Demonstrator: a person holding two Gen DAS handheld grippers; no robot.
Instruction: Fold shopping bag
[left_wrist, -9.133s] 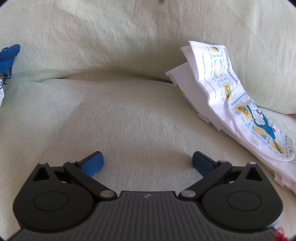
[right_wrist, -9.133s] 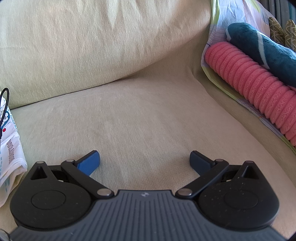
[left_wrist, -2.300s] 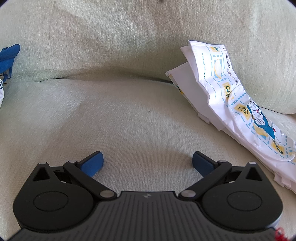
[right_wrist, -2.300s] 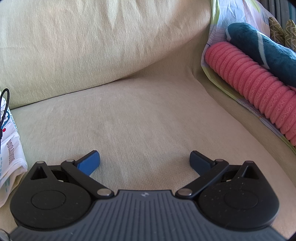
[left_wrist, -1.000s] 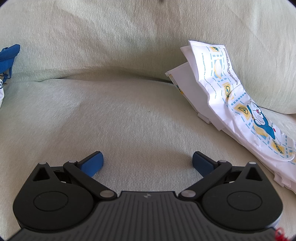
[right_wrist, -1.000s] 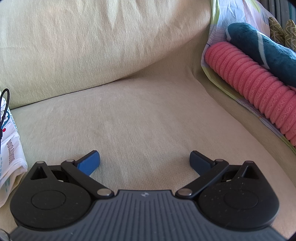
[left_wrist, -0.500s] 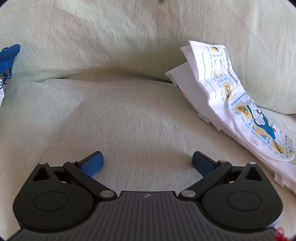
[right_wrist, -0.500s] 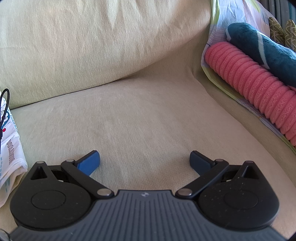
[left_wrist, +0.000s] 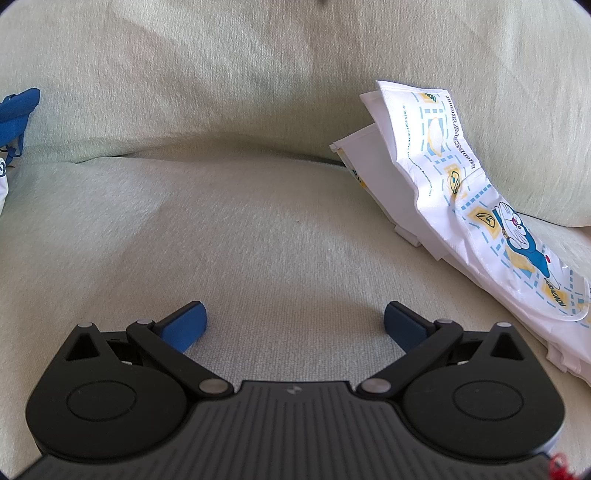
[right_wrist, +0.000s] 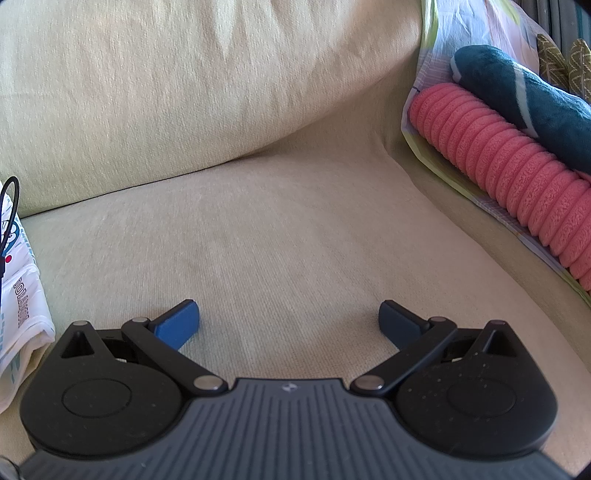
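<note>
**Bag lies between the two claws, neither on it yet**

Left claw (left_wrist: 294, 320) wide, empty, over bare sofa seat (left_wrist: 258, 240). Right claw (right_wrist: 289, 320) wide, empty too. Shopping bag (left_wrist: 476, 221) sits to left claw's right, at right claw's left, near the seat's back edge. Long axis runs from backrest (left_wrist: 258, 74) toward seat front, top end propped on the backrest. Both abt equally near, I'd say.
</note>
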